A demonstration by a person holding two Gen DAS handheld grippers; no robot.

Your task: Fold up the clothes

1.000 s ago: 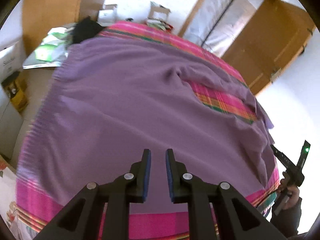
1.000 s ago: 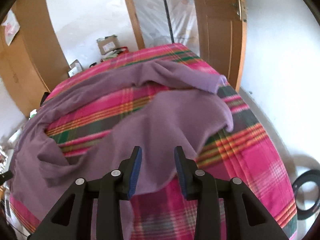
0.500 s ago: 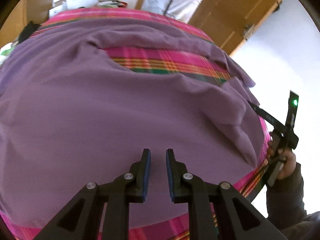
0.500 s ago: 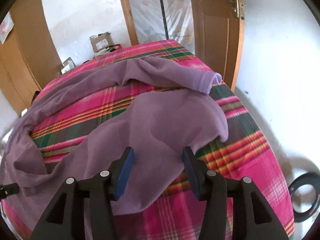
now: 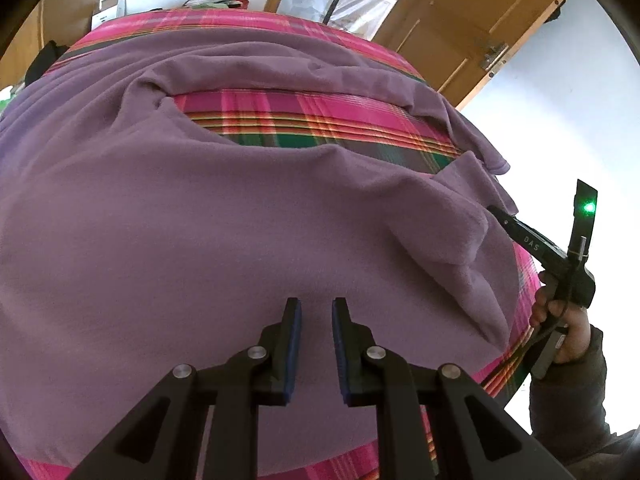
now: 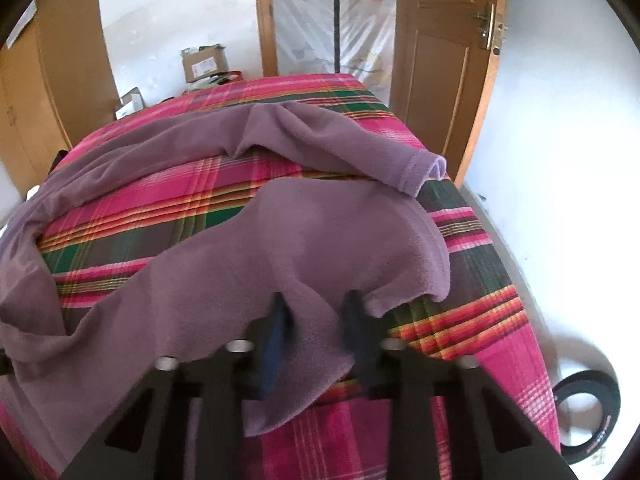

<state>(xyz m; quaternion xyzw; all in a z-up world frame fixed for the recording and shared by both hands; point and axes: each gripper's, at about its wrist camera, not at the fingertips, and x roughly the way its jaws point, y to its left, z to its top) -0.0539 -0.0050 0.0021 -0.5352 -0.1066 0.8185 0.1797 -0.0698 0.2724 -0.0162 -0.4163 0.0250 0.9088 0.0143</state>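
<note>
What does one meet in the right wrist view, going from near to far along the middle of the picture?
Right gripper → purple garment's near sleeve → bare plaid bedcover → garment's far sleeve → cardboard box by the wall.

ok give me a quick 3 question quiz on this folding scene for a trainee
1. True or false: the right gripper has purple garment fabric between its fingers.
2. What lies under the garment? A) bare wood B) plaid blanket C) white sheet
3. Fill in: the left gripper has a narrow gap at its tips and holds ____.

Key
1. True. Its jaws have just been closing, and a fold of fabric is bunched between them.
2. B, the pink and green plaid blanket.
3. Nothing; it hovers over the garment with no fabric between its tips.
</note>
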